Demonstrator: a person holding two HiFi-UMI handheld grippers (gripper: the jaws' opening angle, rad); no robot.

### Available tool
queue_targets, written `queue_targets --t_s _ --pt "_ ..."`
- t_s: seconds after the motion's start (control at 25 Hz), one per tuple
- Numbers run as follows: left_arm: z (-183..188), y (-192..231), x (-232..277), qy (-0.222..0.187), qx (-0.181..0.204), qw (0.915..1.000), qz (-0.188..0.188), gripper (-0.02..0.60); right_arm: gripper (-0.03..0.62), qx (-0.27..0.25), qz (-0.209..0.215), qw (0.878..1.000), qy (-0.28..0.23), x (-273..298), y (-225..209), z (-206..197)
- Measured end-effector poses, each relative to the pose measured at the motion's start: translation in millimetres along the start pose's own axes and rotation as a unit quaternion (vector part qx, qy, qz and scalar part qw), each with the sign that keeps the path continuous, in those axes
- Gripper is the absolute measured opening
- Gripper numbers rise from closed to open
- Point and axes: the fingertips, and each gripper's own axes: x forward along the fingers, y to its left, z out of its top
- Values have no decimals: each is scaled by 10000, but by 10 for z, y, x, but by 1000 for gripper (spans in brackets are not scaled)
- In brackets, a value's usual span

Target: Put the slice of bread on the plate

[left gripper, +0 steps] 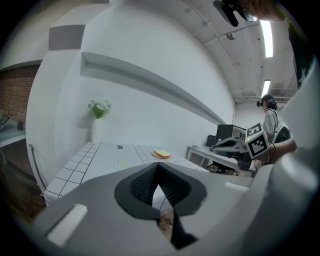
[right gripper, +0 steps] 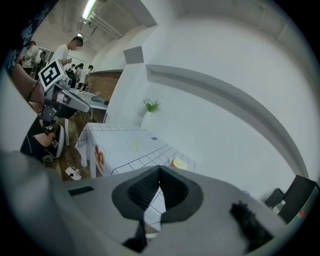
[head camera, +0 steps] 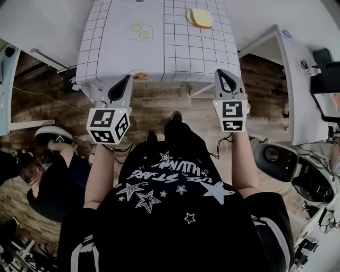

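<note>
A slice of bread (head camera: 201,17) lies on a small plate (head camera: 189,16) at the far right of the table, which is covered in a white grid cloth (head camera: 175,48). Both grippers hover before the table's near edge, well short of the bread. My left gripper (head camera: 129,78) is shut with nothing in it, and its tips meet in the left gripper view (left gripper: 158,165). My right gripper (head camera: 218,71) is shut and empty too (right gripper: 159,168). The bread (left gripper: 161,154) shows far ahead of the left jaws, and the bread (right gripper: 179,163) lies just beyond the right ones.
A printed egg picture (head camera: 139,31) marks the cloth's middle. A vase of flowers (left gripper: 97,120) stands at the table's far end. White desks (head camera: 295,85) flank the right side. A person (head camera: 48,170) sits on the floor at left; others stand in the background.
</note>
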Motion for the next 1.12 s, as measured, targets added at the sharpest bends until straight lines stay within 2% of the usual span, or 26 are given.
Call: queue_targets --t_s 0.24,0.44,0.64,0.8,1.12 --pt "24 -226 -125 -147 32 9999 -35 9 14 -125 -42 9998 -141 -194 -10 42" --pt "142 -353 -115 -236 138 9996 -47 9 14 36 -99 9991 -417 -330 -104 190" --pt "88 -756 -243 -299 185 9994 14 9 14 284 21 9982 -527 -783 -76 -106" --pt "132 -997 -240 -227 291 9993 -74 9 14 460 -4 9974 -549 -984 -182 -207" --pt "-18 -1559 -469 -157 372 9991 -109 9 14 715 -65 9953 -657 -1530 -281 -498"
